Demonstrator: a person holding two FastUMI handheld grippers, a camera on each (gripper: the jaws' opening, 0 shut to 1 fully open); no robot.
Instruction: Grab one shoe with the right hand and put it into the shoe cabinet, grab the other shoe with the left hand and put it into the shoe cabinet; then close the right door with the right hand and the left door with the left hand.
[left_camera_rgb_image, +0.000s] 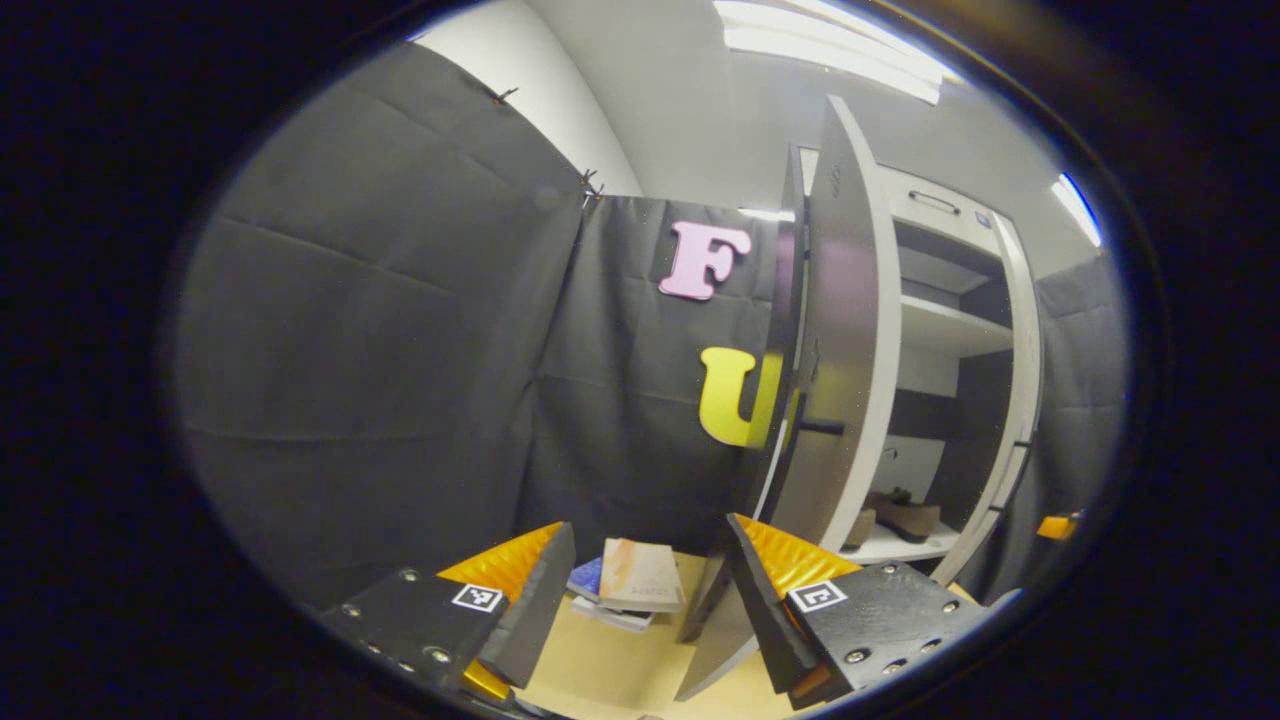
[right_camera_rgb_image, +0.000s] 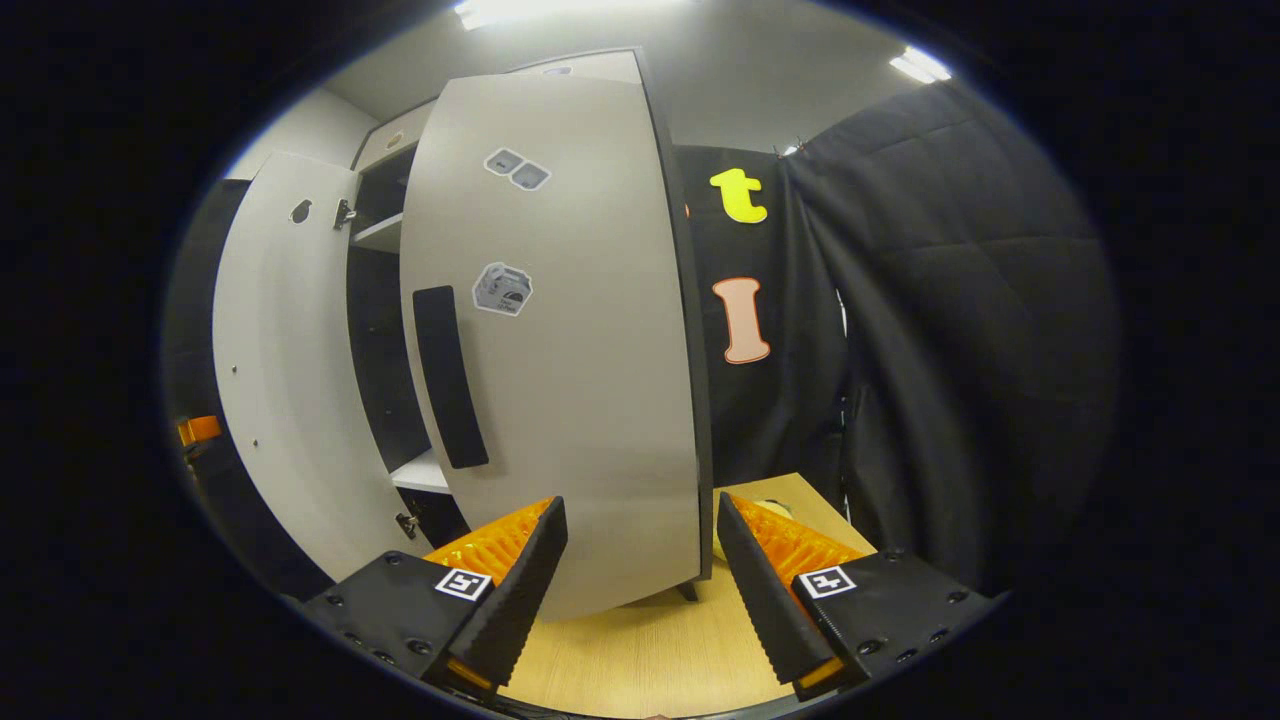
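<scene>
Pale wooden floor (right_camera_rgb_image: 640, 640) runs under both tools, black cloth wall behind. Left hand-held gripper (left_camera_rgb_image: 640, 600) stands wide, holding nothing, beside the left door (left_camera_rgb_image: 840, 340), which is seen nearly edge-on and open. Past that edge, the shoe cabinet (left_camera_rgb_image: 960, 330) shows its shelves; two shoes (left_camera_rgb_image: 900, 518) sit on the bottom shelf, dim and partly hidden by the door. Books (left_camera_rgb_image: 635, 580) lie stacked on the floor between the fingers. Right hand-held gripper (right_camera_rgb_image: 640, 585) is also wide and empty, just in front of the right door (right_camera_rgb_image: 560, 340), whose lower edge sits between the fingers, not yet closed. A dark gap remains beside its handle (right_camera_rgb_image: 450, 375).
</scene>
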